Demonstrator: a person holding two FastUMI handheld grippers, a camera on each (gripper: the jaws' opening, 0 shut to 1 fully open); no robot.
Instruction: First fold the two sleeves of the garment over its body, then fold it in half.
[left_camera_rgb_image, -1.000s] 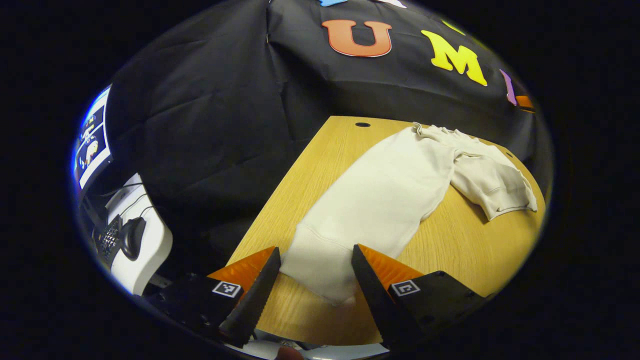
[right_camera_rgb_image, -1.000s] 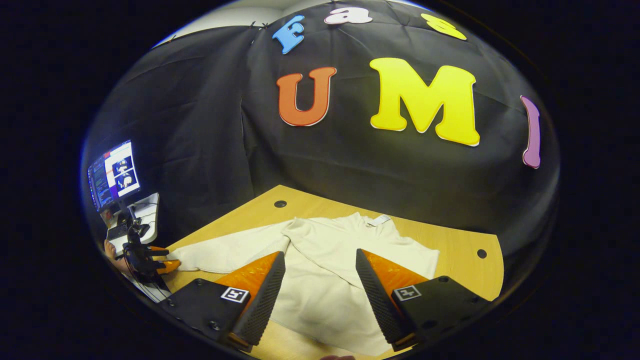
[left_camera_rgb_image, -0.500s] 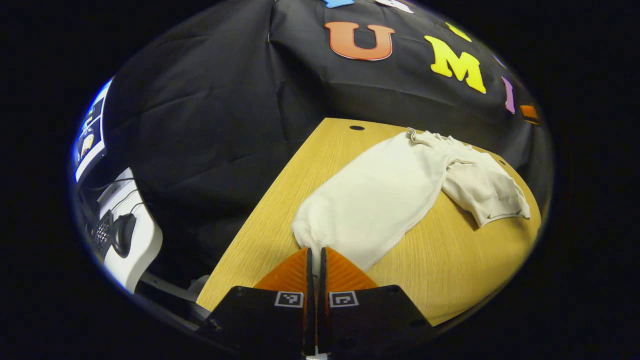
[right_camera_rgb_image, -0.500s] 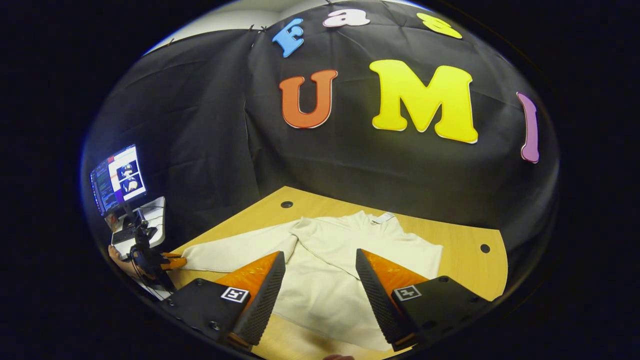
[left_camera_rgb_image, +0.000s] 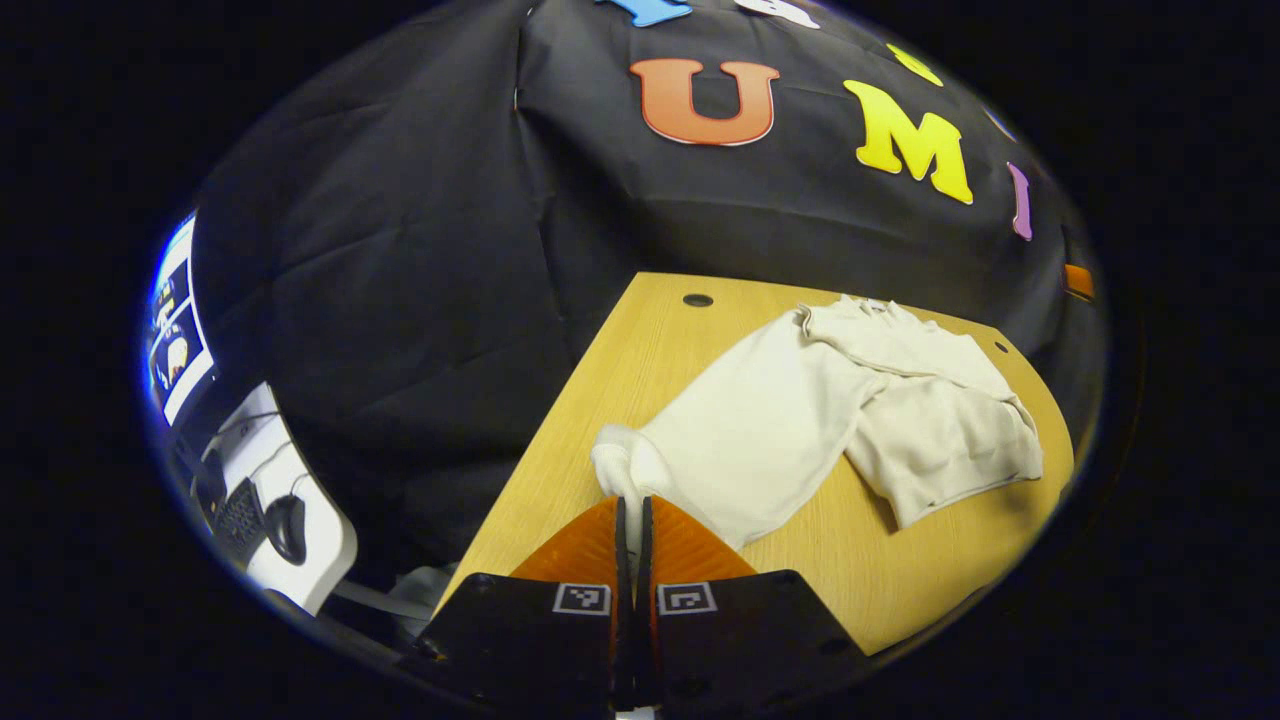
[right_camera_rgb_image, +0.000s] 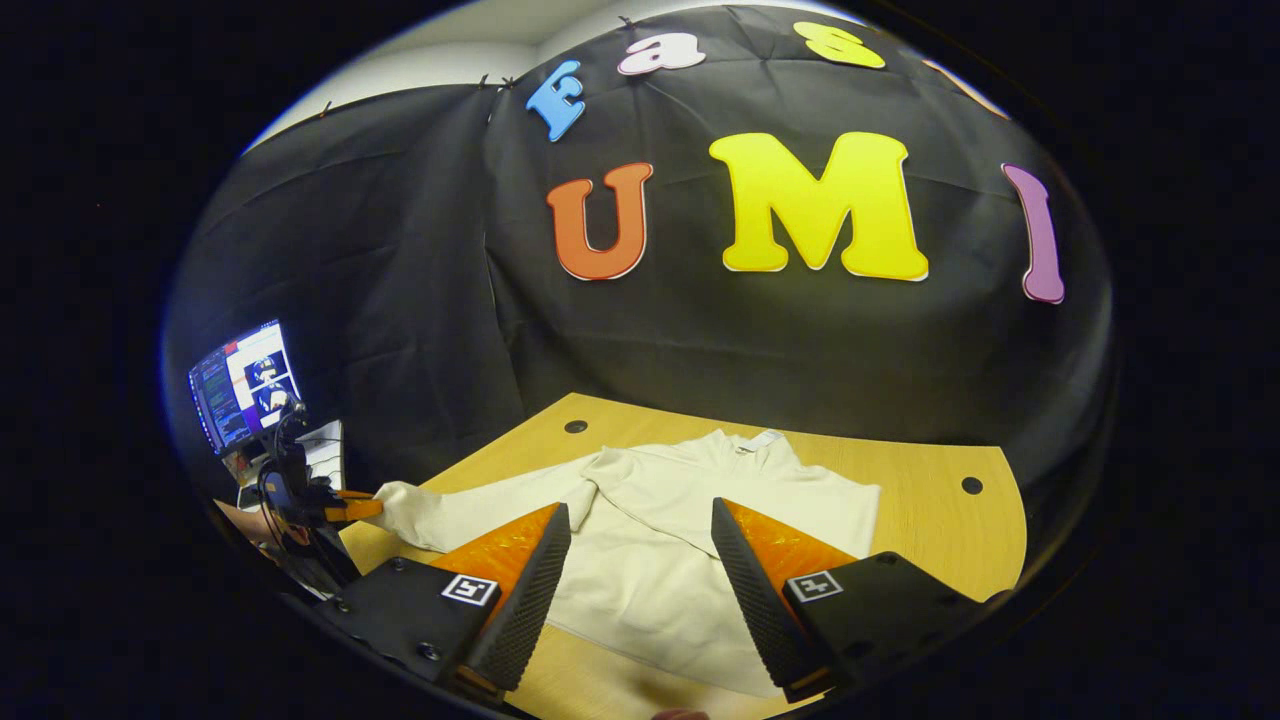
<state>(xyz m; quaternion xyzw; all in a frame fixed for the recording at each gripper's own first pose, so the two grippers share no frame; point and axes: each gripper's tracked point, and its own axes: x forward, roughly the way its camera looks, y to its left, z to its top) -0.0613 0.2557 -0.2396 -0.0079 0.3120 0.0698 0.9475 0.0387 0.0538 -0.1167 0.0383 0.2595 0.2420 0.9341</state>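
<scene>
A cream sweatshirt (right_camera_rgb_image: 690, 520) lies spread on the wooden table (right_camera_rgb_image: 930, 520), collar toward the far edge. The left gripper (left_camera_rgb_image: 632, 520) has its fingers closed on the cuff (left_camera_rgb_image: 618, 462) of one sleeve, near the table's left edge. The right gripper (right_camera_rgb_image: 640, 570) hangs wide open above the hem, holding nothing.

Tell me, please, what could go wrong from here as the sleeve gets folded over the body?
The left tongs pinch just the cuff end of the sleeve, so it may slip out during the carry. The lifted sleeve could drag the sweatshirt across the table, since the right tongs hang open above the body and pin nothing. The other sleeve, already folded across, might be disturbed.
</scene>
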